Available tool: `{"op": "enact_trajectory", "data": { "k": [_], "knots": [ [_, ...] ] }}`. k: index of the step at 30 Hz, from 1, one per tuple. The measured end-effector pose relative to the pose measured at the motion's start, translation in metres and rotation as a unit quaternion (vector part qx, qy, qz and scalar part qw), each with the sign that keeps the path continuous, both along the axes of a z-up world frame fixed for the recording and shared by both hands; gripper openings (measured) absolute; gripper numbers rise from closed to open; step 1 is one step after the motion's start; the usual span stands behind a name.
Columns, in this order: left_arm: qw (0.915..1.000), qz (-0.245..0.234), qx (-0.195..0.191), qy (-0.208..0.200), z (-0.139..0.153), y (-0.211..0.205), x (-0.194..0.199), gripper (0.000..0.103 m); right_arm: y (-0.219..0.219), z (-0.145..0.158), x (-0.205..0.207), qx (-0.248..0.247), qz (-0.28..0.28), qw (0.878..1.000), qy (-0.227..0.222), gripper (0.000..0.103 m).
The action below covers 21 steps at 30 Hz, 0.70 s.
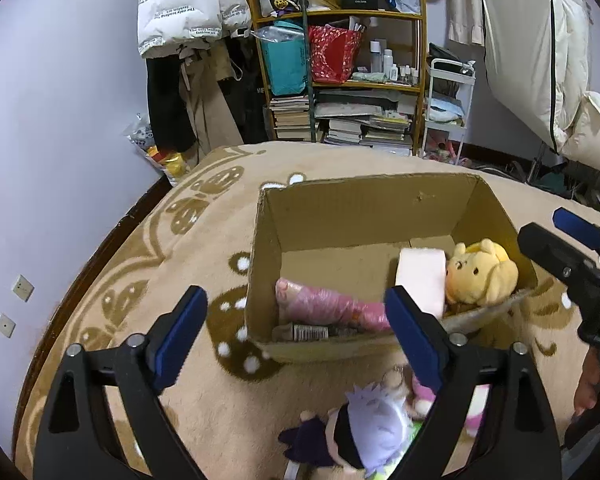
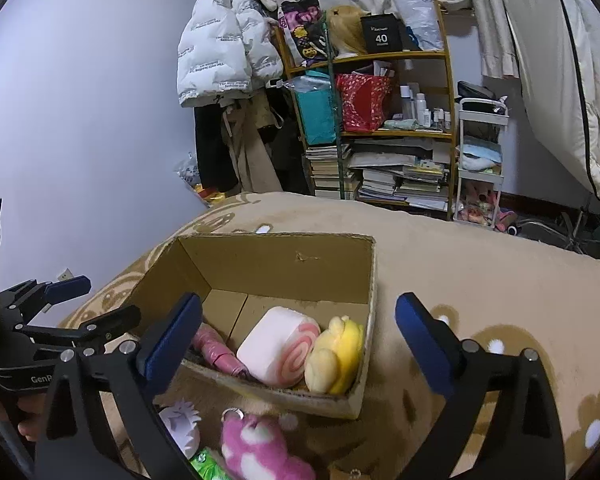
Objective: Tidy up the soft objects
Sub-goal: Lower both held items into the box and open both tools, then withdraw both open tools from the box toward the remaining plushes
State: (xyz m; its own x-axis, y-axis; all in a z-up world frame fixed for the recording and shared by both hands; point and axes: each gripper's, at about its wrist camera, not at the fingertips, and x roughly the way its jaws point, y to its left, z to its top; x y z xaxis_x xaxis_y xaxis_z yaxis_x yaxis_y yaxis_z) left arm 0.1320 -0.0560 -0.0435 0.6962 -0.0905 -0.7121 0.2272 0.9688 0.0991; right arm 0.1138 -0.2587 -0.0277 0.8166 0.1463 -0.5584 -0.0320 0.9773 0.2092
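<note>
Where tongs (image 2: pixel 296 332) gape: corrugated box (image 2: pixel 276 258) (fuzzy yellow plush (image 2: pixel 338 354) inside).

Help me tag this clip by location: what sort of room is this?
Probably a bedroom or lived-in spare room: a patterned carpet, a cluttered bookshelf with stacked books, and a puffer jacket hanging by the wall.

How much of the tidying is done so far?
Partly done: the cardboard box already holds a yellow plush, a pink swirl-roll cushion and a pink bundle. Both grippers are open and empty. The pink plush and white-haired doll wait outside on the rug.
</note>
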Motion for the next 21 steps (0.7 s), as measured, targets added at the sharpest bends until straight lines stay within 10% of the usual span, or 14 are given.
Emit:
{"op": "enact_trajectory", "data": {
  "k": [21],
  "knots": [
    [0.9972,-0.004,0.028,0.069,0.012,0.008,-0.065,0.099,0.009,0.001,-0.05,0.009,-0.003,0.999,0.045,0.102]
  ]
}}
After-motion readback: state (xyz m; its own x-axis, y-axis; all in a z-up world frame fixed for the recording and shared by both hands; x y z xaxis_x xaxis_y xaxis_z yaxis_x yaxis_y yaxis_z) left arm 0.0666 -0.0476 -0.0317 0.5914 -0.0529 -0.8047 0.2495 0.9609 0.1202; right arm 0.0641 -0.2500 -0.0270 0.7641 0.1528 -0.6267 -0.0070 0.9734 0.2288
